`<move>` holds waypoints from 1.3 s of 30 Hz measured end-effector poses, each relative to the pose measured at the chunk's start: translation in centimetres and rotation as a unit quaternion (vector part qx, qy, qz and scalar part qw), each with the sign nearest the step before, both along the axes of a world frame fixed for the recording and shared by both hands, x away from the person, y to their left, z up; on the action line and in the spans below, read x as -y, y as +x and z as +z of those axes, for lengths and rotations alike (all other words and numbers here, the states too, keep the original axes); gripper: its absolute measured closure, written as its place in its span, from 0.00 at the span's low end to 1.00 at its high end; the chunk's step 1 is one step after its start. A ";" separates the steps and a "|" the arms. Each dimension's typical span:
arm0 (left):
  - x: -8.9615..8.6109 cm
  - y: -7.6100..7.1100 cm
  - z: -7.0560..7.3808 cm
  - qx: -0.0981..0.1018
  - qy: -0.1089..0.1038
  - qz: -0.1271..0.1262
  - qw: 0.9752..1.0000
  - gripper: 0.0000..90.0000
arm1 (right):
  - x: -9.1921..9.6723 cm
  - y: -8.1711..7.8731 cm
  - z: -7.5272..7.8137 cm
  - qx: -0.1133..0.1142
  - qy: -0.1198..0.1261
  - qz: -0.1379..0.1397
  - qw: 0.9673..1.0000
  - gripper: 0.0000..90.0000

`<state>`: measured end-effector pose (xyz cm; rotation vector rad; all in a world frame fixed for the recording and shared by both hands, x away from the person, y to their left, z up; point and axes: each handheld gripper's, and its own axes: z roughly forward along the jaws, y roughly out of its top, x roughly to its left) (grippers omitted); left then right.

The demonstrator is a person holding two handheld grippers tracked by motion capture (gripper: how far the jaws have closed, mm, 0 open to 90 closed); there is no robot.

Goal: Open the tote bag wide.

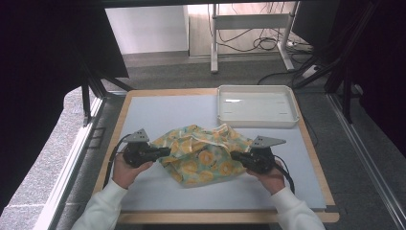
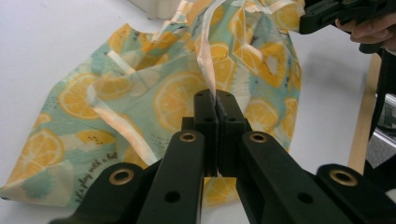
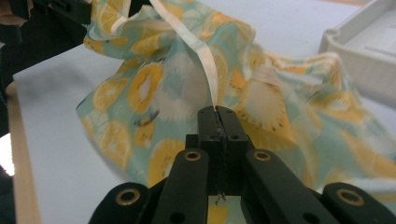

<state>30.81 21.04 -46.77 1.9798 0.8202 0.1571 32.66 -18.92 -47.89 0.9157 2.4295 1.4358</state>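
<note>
Grey table mat (image 1: 158, 112), lemon-print cloth (image 1: 203, 155) stretched left-right, left gripper (image 1: 165, 152) and right gripper (image 1: 235, 155) each pinching its pale hem

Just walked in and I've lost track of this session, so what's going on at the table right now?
A person is handling a lemon-print cloth with a gripper in each hand. The left gripper is shut on a pale edge strip of the cloth, and the right gripper is shut on another stretch of that trim. The cloth lies crumpled between them on the grey mat. A white tray sits behind it, with nothing in it.
</note>
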 end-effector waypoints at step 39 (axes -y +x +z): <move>0.9 -1.1 -5.4 -0.085 0.075 -0.034 0.993 1.00 | 2.9 -3.7 -4.6 -0.078 -0.066 -0.001 0.995 0.99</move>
